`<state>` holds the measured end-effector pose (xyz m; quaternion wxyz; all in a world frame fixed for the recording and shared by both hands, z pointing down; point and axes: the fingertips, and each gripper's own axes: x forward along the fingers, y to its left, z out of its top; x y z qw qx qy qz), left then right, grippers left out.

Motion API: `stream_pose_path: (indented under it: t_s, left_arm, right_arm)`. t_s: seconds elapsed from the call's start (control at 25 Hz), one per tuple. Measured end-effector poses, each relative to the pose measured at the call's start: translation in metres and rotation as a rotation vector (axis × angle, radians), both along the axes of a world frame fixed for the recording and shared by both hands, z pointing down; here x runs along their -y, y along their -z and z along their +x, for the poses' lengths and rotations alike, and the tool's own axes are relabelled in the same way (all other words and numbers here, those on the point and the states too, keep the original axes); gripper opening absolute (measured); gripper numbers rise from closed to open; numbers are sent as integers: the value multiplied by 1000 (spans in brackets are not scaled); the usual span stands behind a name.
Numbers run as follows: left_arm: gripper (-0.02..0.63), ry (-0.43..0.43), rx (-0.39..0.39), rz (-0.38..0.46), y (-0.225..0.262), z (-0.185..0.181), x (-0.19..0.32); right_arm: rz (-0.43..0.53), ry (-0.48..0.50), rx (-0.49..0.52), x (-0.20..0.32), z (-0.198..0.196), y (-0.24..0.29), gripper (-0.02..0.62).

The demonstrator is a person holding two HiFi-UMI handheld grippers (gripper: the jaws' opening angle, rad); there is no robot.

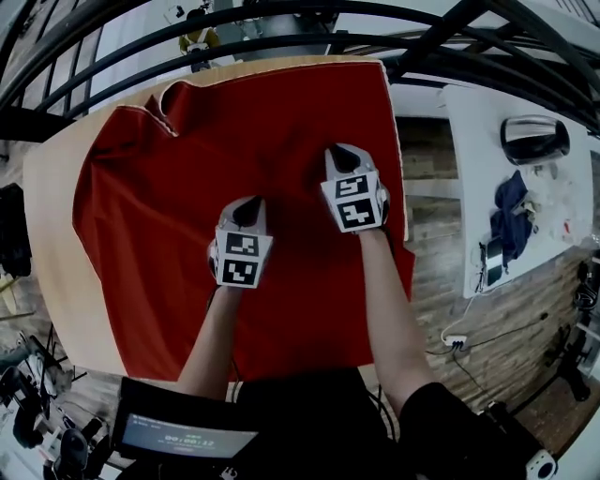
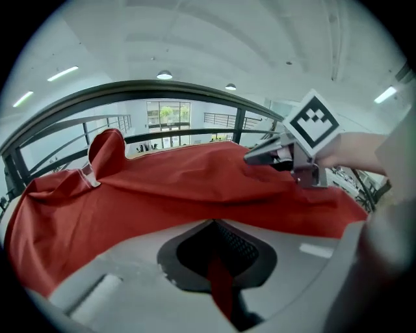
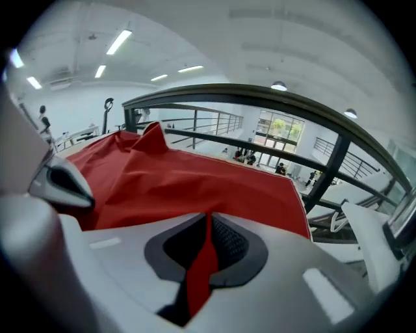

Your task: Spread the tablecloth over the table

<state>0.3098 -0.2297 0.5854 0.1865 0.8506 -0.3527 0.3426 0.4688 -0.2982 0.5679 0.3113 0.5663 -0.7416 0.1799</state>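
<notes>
Ringing the scene is a dark metal railing [image 1: 281, 28] in a bright hall with a plank floor [image 1: 431, 159]. Inside it stands a pale tan table [image 1: 47, 234]. A red tablecloth [image 1: 234, 141] of soft, creased fabric covers most of it, leaving the left strip bare. The cloth looks roughly square, so no long side stands out. Its far left corner [image 1: 167, 108] is flipped back, showing a white hem. The left gripper [image 1: 248, 211] and right gripper [image 1: 342, 155] each pinch a fold of the cloth near its middle.
</notes>
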Motion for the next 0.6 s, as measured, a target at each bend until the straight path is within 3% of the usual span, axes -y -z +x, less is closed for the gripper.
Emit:
stream_pose_path:
  t_s: [0.04,0.12,0.28,0.4,0.6]
  left_arm:
    - [5,-7,11,-4,-2,2,0]
    - [5,-14,25,-10,-5,3,2]
    - [11,0,22,0,-5,3,8]
    - [12,0,25,-1,-5,3,7]
    - [12,-2,29,4,-6,2,13]
  right_arm:
    - [5,-35,18,12,8,0,39]
    - [-1,-86,41,38,21,-6,151]
    - [1,-109,19,67,32,-12,111]
    - [0,-138,26,77,43,-13,115]
    - [-4,-219,28,118,100,-15,125]
